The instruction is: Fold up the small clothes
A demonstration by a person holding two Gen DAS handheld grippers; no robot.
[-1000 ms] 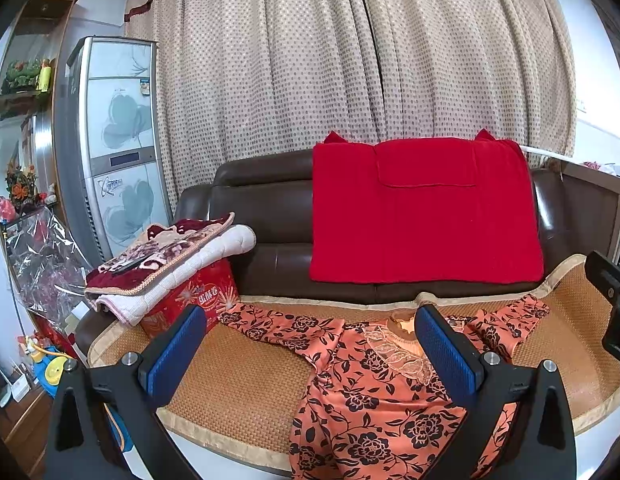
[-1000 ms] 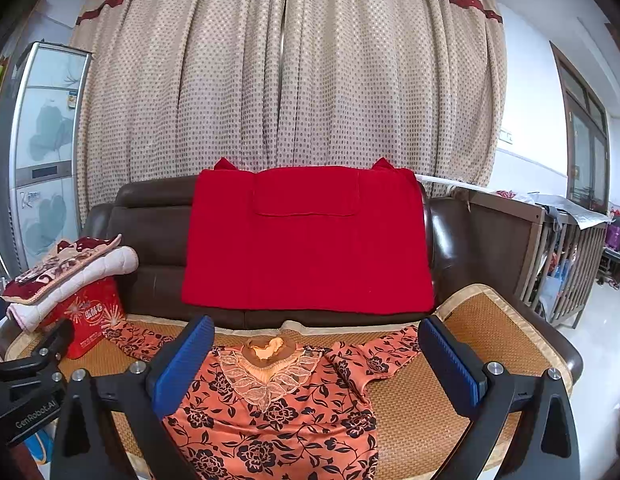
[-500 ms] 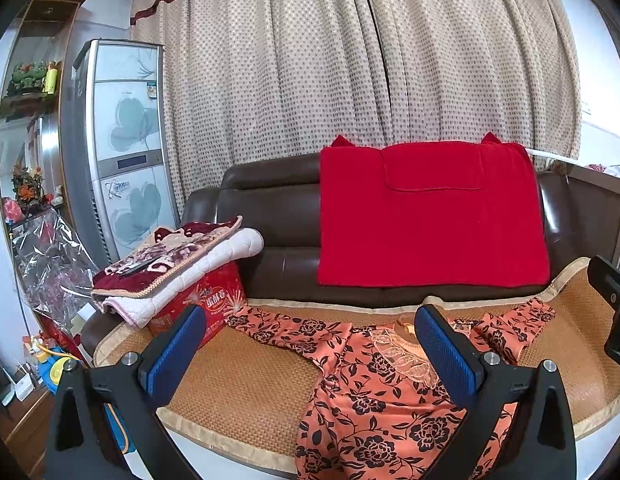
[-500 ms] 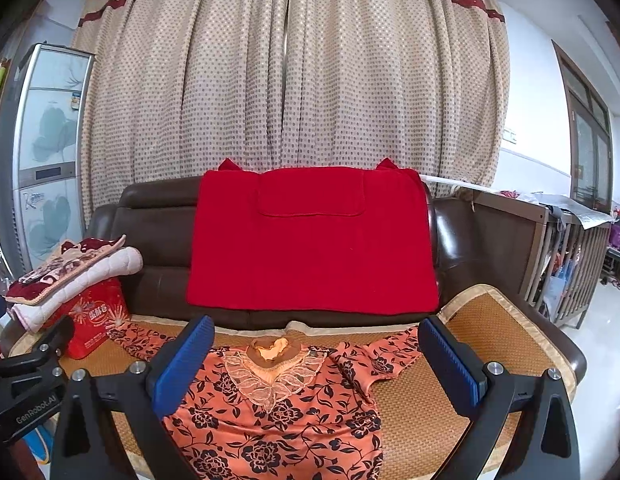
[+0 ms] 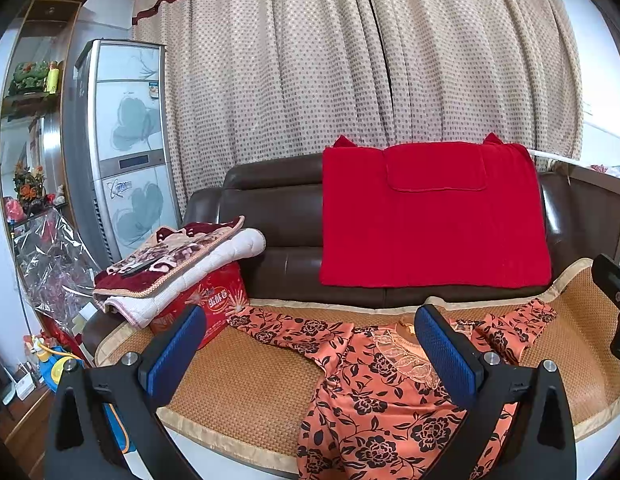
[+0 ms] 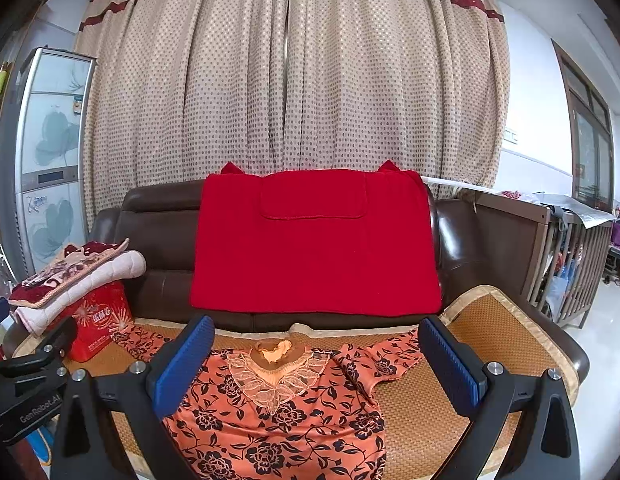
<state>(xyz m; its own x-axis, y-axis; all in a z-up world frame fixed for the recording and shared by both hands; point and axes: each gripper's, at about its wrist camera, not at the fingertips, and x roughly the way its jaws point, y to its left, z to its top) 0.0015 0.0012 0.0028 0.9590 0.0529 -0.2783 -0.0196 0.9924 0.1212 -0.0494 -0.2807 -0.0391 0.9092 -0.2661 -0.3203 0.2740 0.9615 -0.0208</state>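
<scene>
Blouse [image 6: 286, 420]: lying flat, front up, on the sofa's woven mat [image 6: 489, 332]; lace collar [image 6: 276, 376] pointing toward the backrest, both sleeves spread outward.
Left tongs [image 5: 310, 356]: hovering above the mat, jaws standing wide apart, gripping nothing.
Right tongs [image 6: 315, 360]: hovering over the collar area, jaws wide apart, gripping nothing.
Handling, judged: thin, light, limp fabric, probably slick; likely sliding on the mat and sagging when lifted.
Hold points, judged: left sleeve [image 5: 286, 330] near its cuff for the left tongs; right sleeve [image 6: 377, 360] or shoulder seam for the right. Avoiding the lace, which looks snag-prone.
Stage: folding not yet begun.
</scene>
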